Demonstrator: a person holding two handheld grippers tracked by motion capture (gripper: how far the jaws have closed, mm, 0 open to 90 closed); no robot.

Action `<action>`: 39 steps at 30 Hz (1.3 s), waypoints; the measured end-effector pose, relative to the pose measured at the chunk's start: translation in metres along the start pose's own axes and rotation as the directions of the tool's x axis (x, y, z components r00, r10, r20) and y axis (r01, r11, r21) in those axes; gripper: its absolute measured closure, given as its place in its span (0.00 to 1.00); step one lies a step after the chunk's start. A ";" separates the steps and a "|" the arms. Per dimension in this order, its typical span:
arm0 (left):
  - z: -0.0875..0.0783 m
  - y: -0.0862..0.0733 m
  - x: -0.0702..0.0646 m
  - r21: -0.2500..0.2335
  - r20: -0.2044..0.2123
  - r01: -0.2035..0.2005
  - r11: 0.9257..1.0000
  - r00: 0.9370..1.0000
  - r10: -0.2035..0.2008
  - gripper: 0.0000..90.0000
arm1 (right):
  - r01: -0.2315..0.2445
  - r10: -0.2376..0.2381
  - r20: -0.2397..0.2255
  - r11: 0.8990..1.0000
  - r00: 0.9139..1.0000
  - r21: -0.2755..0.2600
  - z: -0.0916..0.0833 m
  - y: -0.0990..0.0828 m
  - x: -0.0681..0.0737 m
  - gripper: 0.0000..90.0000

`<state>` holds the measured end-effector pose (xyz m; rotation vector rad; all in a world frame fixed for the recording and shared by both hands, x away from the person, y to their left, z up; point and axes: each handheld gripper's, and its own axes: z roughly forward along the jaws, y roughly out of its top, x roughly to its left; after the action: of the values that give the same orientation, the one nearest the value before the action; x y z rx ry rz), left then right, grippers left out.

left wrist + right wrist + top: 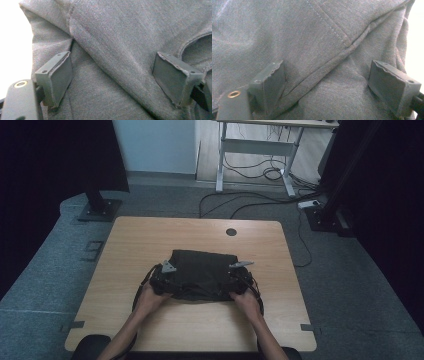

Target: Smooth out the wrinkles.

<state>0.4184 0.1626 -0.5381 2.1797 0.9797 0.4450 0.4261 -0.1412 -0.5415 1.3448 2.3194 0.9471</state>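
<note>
garment (202,272): 1, dark, folded, between fingers | grippers: 2, left gripper (161,281), right gripper (241,279) | hands: 2 | table (150,235): 1

The high view is dim and soft, its corners sinking into near-black, with the pale wooden table (150,240) evenly lit. Both gripper views are brighter, slightly grainy; the dark grey folded fabric garment (120,37) looks washed-out, and the background beyond it is blown out to white.

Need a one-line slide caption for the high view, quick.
Both hands set the open left gripper and right gripper at the near corners of a folded dark garment on the wooden table.
</note>
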 end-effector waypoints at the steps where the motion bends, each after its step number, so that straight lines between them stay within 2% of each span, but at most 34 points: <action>1: 0.003 0.003 0.003 0.001 -0.006 0.004 1.000 1.000 -0.004 0.18 | -0.001 0.001 0.003 1.000 1.000 -0.001 0.002 0.003 -0.002 0.16; 4: 0.012 0.011 0.012 0.003 -0.026 0.019 1.000 0.999 -0.019 0.18 | -0.002 0.002 0.010 1.000 1.000 -0.008 0.013 0.015 -0.009 0.16; 8: 0.017 0.016 0.018 0.008 -0.028 0.028 1.000 0.999 -0.027 0.18 | -0.002 0.002 0.001 1.000 1.000 -0.007 0.022 0.025 -0.018 0.16; 15: 0.016 0.013 0.018 -0.019 -0.023 0.032 0.999 0.999 -0.032 0.18 | -0.005 0.004 -0.014 1.000 1.000 -0.030 0.022 0.023 -0.020 0.16; 21: 0.012 0.016 0.022 -0.009 0.013 0.044 0.999 0.999 -0.044 0.17 | 0.008 -0.009 -0.023 0.999 1.000 -0.040 0.016 0.026 -0.018 0.19; 24: 0.004 0.020 0.020 -0.003 0.012 0.042 0.999 0.999 -0.042 0.16 | 0.043 -0.045 -0.039 0.998 0.998 -0.048 0.007 0.030 -0.012 0.20; 27: -0.007 0.022 0.016 -0.011 0.000 0.018 1.000 1.000 -0.018 0.16 | 0.080 -0.082 -0.042 0.995 0.996 -0.056 -0.004 0.034 -0.005 0.20; 30: -0.021 0.023 0.014 -0.023 0.001 0.006 1.000 1.000 -0.005 0.14 | 0.099 -0.103 -0.067 0.993 0.992 -0.065 -0.014 0.037 0.001 0.19; 39: -0.063 0.017 0.014 -0.067 0.030 0.011 0.998 1.000 -0.009 0.11 | 0.158 -0.165 -0.086 0.984 0.982 -0.083 -0.048 0.036 0.017 0.16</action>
<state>0.4020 0.1938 -0.4815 2.1147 0.9454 0.4334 0.4144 -0.1331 -0.4805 1.0851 2.3920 1.0545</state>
